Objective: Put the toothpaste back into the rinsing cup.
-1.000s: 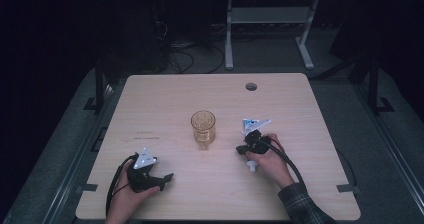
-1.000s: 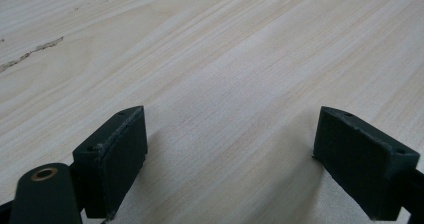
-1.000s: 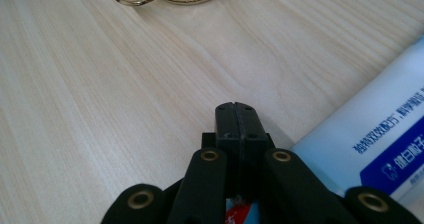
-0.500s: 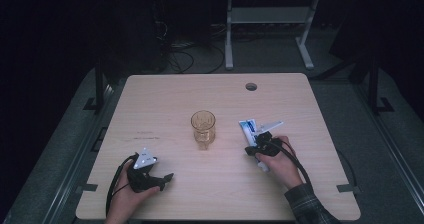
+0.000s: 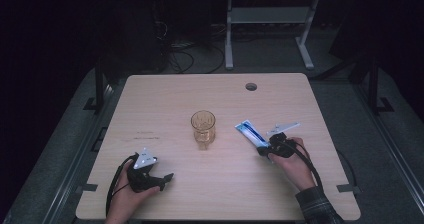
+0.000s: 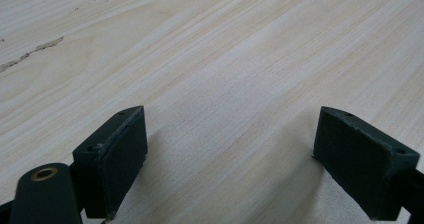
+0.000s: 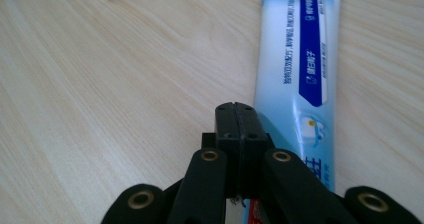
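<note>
Right gripper pinched fully shut, nothing between the jaws, with the toothpaste tube just to its right, running on ahead past the tips. Early going by the look of it: no real grip on the tube yet, and still outside the glass standing ahead and off to the left. Left gripper spread wide over bare table, holding nothing.
</note>
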The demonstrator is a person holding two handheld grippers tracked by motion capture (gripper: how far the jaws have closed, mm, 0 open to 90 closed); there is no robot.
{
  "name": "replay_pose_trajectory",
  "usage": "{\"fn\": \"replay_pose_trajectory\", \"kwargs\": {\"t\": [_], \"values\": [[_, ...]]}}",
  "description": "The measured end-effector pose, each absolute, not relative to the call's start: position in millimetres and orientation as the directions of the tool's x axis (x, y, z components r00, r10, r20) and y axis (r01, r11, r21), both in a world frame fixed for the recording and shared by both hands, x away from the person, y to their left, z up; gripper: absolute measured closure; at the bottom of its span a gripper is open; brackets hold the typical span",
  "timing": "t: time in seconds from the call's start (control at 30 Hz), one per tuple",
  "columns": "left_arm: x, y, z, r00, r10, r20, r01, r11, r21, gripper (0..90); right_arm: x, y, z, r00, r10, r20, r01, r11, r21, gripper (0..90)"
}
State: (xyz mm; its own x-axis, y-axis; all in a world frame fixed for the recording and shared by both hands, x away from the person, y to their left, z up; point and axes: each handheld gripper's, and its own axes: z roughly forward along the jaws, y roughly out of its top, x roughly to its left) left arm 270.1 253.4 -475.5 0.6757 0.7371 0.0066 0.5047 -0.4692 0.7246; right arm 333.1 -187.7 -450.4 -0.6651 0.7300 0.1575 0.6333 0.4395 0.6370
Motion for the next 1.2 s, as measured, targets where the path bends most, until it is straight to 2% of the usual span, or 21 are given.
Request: {"fn": "replay_pose_trajectory", "kwargs": {"t": [0.43, 0.77, 1.07, 1.2], "values": [[270.1, 253.5, -475.5, 0.676, 0.737, 0.008, 0.504, -0.47, 0.724, 13.2, 324.9, -199.0, -439.6, -0.663, 0.73, 0.164, 0.619, 0.412, 0.669, 89.5], [269.8, 253.4, -475.4, 0.676, 0.737, 0.008, 0.504, -0.47, 0.724, 13.3, 325.6, -205.1, -431.3, -0.656, 0.738, 0.157, 0.606, 0.391, 0.693, 77.1], [269.7, 253.4, -475.5, 0.676, 0.737, 0.007, 0.505, -0.47, 0.724, 13.3, 332.6, -211.3, -427.3, -0.629, 0.764, 0.145, 0.61, 0.368, 0.702, 56.6], [269.7, 253.4, -475.4, 0.676, 0.737, 0.007, 0.505, -0.47, 0.724, 13.3, 337.7, -211.6, -427.8, -0.624, 0.768, 0.144, 0.611, 0.365, 0.702, 50.9]]}}
